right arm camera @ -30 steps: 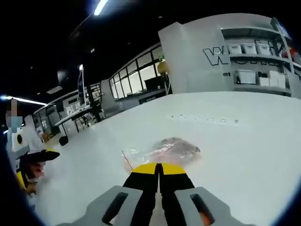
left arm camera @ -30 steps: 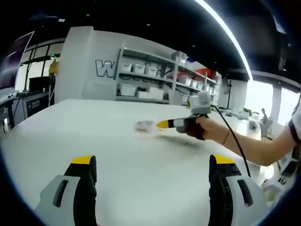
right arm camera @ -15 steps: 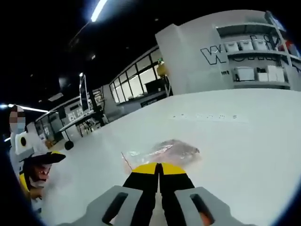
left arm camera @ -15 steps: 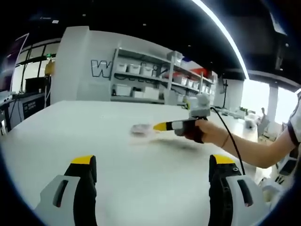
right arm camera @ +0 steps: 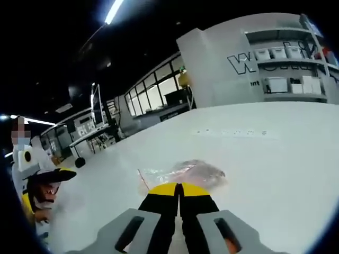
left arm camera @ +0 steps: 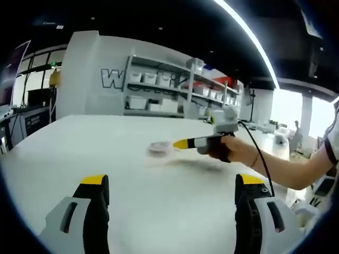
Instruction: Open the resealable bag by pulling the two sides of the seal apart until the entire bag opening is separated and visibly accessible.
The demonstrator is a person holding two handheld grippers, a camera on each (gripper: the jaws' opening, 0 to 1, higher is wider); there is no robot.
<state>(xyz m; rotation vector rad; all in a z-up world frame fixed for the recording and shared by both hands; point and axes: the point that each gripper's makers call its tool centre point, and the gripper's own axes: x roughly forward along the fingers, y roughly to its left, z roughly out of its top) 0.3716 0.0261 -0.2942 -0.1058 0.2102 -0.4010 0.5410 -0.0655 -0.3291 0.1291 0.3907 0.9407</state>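
The clear resealable bag (right arm camera: 185,172) holds something pinkish and sits on the white table (right arm camera: 275,159) just past my right gripper (right arm camera: 179,186). The yellow-tipped jaws are pressed together over the bag's near edge. In the left gripper view, a person's hand holds the right gripper (left arm camera: 181,143) out over mid-table, with the bag (left arm camera: 158,147) at its tip and a faint shadow beneath. My left gripper (left arm camera: 173,182) is low and nearer, jaws wide apart with nothing between them, well short of the bag. Its dark, yellow-tipped form (right arm camera: 47,177) also sits at the left edge of the right gripper view.
The white table (left arm camera: 79,148) stretches wide around the bag. Behind it stand a white wall with large letters and shelves of white bins (left arm camera: 159,92). A black cable (left arm camera: 259,153) trails from the right gripper over the person's forearm. Desks and windows (right arm camera: 153,95) lie further back.
The right gripper and bag have barely shifted over the table. Both sets of jaws stand as before.
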